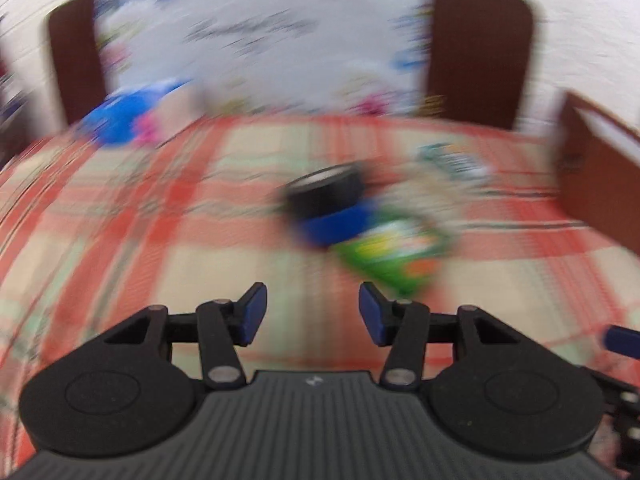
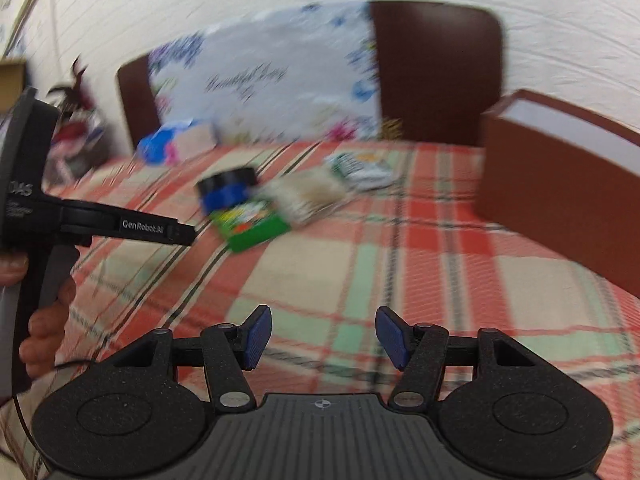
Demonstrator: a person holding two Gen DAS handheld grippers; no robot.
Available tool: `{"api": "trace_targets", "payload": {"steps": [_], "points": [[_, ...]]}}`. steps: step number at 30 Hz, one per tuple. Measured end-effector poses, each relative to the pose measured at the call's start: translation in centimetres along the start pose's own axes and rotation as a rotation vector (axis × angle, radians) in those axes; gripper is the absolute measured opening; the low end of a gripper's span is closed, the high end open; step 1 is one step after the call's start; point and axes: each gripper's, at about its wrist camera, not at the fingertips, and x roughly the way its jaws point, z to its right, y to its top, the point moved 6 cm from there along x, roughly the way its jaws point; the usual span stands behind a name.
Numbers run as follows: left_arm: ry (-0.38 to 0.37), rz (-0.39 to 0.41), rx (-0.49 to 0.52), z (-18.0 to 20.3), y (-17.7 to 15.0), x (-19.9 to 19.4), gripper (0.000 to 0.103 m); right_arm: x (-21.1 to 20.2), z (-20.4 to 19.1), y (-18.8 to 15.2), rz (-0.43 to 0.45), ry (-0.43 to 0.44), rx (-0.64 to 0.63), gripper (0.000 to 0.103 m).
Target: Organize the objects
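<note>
Left gripper (image 1: 311, 314) narrow-open, empty. Right gripper (image 2: 323, 336) likewise, empty. Blue-black jar (image 1: 329, 204) and green packet (image 1: 396, 250) clustered mid-cloth, far ahead, slightly right of left fingers; left hand appears nearer. Brown box (image 2: 560, 184) far right.

- My right tool (image 2: 323, 336) is matt, grainy black plastic with ribbed blue pads (image 2: 258, 334) and small metal pins.
- The checked cloth (image 2: 400, 264) over the bed looks woven and matt.
- The brown box (image 2: 560, 208) looks smooth; material unclear.
- The green packet (image 2: 256, 226) looks glossy.
</note>
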Motion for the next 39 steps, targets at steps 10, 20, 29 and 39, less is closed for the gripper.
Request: {"api": "trace_targets", "payload": {"steps": [10,20,29,39], "points": [[0.105,0.143,-0.117,-7.5,-1.1,0.8,0.066,8.7,-4.6,4.7,0.007,0.049,-0.136,0.078],[0.076,0.147,-0.131,-7.1,-1.1,1.0,0.071,9.9,-5.0,5.4,0.002,0.068,-0.189,0.062],[0.091,0.122,-0.064,-6.0,-0.9,1.2,0.076,-0.5,1.0,-2.8,0.006,-0.097,-0.099,0.067],[-0.475,-0.152,-0.062,8.8,-2.3,-4.6,0.075,-4.4,4.6,-5.4,0.006,-0.159,-0.006,0.083]]}}
